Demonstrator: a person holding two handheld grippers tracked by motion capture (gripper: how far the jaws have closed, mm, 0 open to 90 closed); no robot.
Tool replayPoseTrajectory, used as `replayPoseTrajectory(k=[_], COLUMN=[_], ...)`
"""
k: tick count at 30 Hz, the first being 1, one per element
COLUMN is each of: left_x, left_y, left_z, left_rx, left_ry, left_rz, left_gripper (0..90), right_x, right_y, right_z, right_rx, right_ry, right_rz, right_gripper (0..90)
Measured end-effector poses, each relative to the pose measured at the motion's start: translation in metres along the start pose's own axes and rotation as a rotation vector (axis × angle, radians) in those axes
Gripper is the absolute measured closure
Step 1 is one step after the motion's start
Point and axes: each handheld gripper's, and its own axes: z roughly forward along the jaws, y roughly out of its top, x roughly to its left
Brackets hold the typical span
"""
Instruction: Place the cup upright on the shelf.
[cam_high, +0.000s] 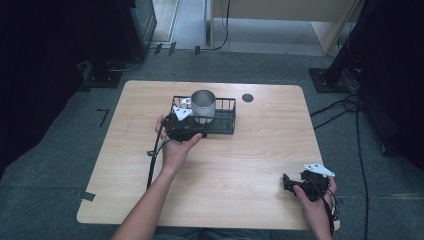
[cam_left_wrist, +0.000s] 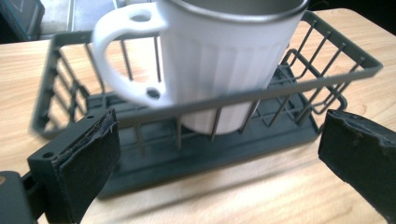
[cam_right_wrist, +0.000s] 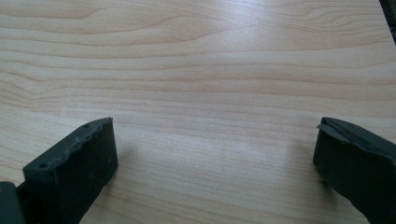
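One mug (cam_left_wrist: 219, 60), white with a metal rim, standing upright in one black wire basket (cam_left_wrist: 336, 60) at the table's (cam_high: 250, 165) far middle. Handle on my left gripper's side. I count two grippers: left gripper (cam_left_wrist: 219, 163) just before the basket, jaws apart, nothing between them; right gripper (cam_right_wrist: 215, 163) over bare wood at the near right, jaws apart.

surface (cam_high: 240, 165): bare wood under my right tongs | round black disc (cam_high: 247, 97): far beyond my left tongs
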Motion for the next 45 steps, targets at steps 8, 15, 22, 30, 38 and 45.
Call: replayPoseTrajectory(k=[8, 15, 22, 30, 38, 45], left_x=[0.009, 0.022, 0.038, 0.057, 0.080, 0.103], left_y=[-0.014, -0.036, -0.058, -0.086, -0.113, -0.138], left_z=[-0.028, -0.052, -0.079, -0.096, -0.114, -0.125], left_rx=[-0.041, -0.060, -0.066, -0.037, -0.025, 0.020], left_ry=[-0.012, -0.007, 0.019, 0.049, 0.110, 0.146], left_rz=[0.004, 0.026, 0.028, 0.002, -0.031, -0.048], left_gripper=[0.0, 0.0, 0.0, 0.0, 0.0, 0.0], right_x=[0.000, 0.000, 0.000, 0.000, 0.000, 0.000], right_y=[0.000, 0.000, 0.000, 0.000, 0.000, 0.000], right_z=[0.000, 0.000, 0.000, 0.000, 0.000, 0.000], right_rx=[0.000, 0.000, 0.000, 0.000, 0.000, 0.000], right_ry=[0.000, 0.000, 0.000, 0.000, -0.001, 0.000], right_rz=[-0.001, -0.002, -0.003, -0.003, -0.002, -0.003], right_gripper=[0.0, 0.0, 0.0, 0.0, 0.0, 0.0])
